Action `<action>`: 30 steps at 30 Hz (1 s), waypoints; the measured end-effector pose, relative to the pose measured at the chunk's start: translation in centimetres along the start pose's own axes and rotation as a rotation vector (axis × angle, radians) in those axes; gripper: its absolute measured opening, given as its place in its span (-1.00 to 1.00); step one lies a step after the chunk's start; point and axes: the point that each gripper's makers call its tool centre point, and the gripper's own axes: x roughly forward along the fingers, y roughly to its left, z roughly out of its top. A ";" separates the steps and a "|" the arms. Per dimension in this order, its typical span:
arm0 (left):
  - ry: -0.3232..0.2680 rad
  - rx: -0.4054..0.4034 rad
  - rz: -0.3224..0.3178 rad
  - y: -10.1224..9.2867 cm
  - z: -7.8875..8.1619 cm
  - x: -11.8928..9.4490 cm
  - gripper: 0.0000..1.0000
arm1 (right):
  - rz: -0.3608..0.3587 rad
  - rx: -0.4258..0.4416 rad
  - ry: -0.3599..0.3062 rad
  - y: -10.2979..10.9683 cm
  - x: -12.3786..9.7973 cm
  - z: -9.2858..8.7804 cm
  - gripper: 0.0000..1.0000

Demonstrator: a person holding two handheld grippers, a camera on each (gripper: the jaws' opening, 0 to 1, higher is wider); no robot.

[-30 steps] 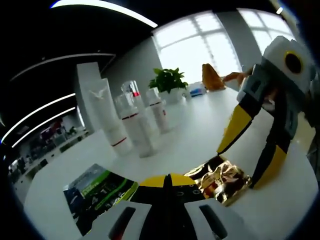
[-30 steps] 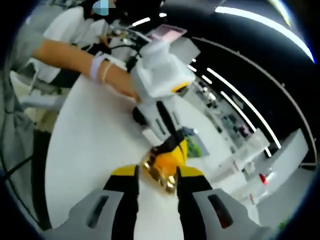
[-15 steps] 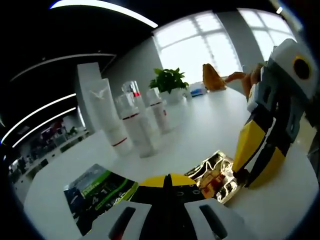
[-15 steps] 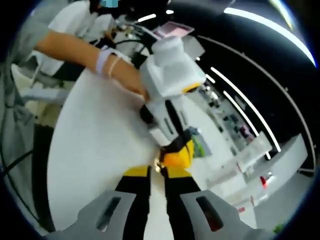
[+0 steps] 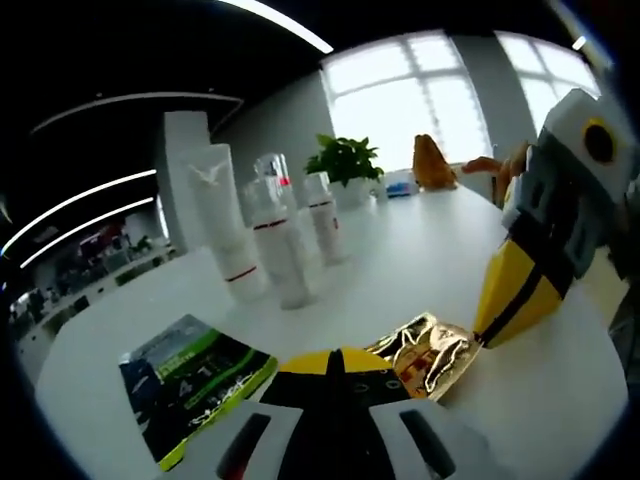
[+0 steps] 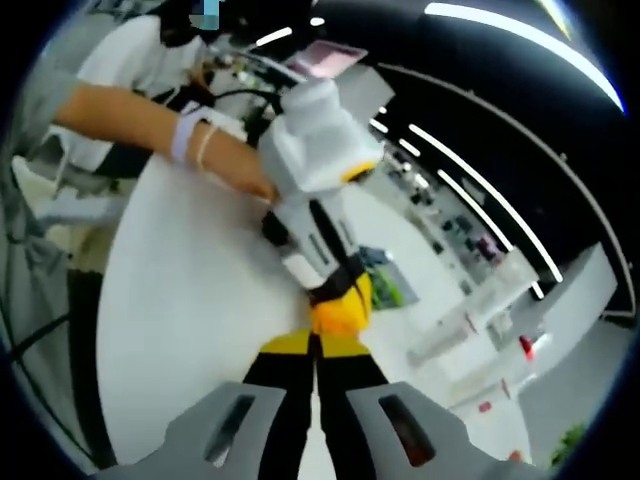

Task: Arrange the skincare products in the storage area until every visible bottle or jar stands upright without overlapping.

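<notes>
- In the left gripper view, a dark green packet lies flat on the white table, at the left.
- Behind it a white tube stands upright, with red bands near its foot.
- Just right of the tube, three pale bottles stand upright close together: a front bottle, a clear-capped bottle behind it, and a further bottle. What they contain cannot be told.
- A potted plant stands further back, near the window.
- The left gripper has its jaws pressed together, tips meeting; whether anything lies between them cannot be told.
- A crumpled gold foil sachet lies on the table just right of those tips.
- The right gripper enters from the right, its yellow jaws brought together at the sachet's right edge, pinching it.
- In the right gripper view, the right gripper has its jaws closed to a narrow seam, meeting the yellow tip of the left gripper, held by a hand.
</notes>
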 end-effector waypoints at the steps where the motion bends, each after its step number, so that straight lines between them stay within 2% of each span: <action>1: -0.008 0.002 0.002 0.1 0.3 -0.1 -0.98 | 0.000 0.013 -0.009 -0.2 -0.1 0.1 -1.00; 4: -0.117 -0.129 -0.021 0.8 3.0 -0.7 -0.96 | -0.016 0.060 -0.024 -0.9 -0.3 0.1 -1.00; 6: -0.167 -0.151 -0.010 1.4 3.9 -1.1 -0.96 | -0.030 0.086 -0.034 -1.5 -0.6 0.1 -1.00; 8: -0.168 -0.160 -0.012 1.7 3.8 -1.2 -0.94 | -0.042 0.119 -0.050 -2.0 -0.9 0.2 -1.00; 11: -0.174 -0.153 -0.011 1.6 3.9 -1.1 -0.81 | -0.046 0.212 -0.085 -3.0 -1.3 0.5 -1.00; 14: -0.199 -0.153 -0.010 1.7 4.3 -1.1 -0.52 | -0.042 0.330 -0.111 -3.5 -1.7 0.6 -1.00; 16: -0.238 -0.141 0.014 2.2 4.9 -1.4 -0.42 | -0.040 0.398 -0.128 -3.8 -1.9 0.7 -1.00; 19: -0.277 -0.148 0.048 3.1 5.5 -1.9 -0.20 | -0.052 0.509 -0.182 -4.9 -2.3 0.9 -1.00; 23: -0.320 -0.157 0.050 3.4 6.3 -2.3 0.08 | -0.064 0.641 -0.242 -6.3 -2.9 1.3 -1.00; 25: -0.346 -0.120 0.046 3.0 6.8 -2.4 0.34 | -0.073 0.711 -0.290 -7.2 -3.3 1.8 -1.00; 28: -0.379 -0.101 0.033 2.5 7.5 -2.3 0.94 | -0.059 0.758 -0.331 -7.8 -3.5 2.4 -1.00; 29: -0.382 -0.104 0.030 2.5 7.6 -2.3 0.99 | -0.054 0.790 -0.348 -8.1 -3.6 2.6 -1.00; 30: -0.372 -0.103 0.026 2.3 7.4 -2.2 0.94 | -0.053 0.781 -0.343 -8.3 -3.6 2.6 -1.00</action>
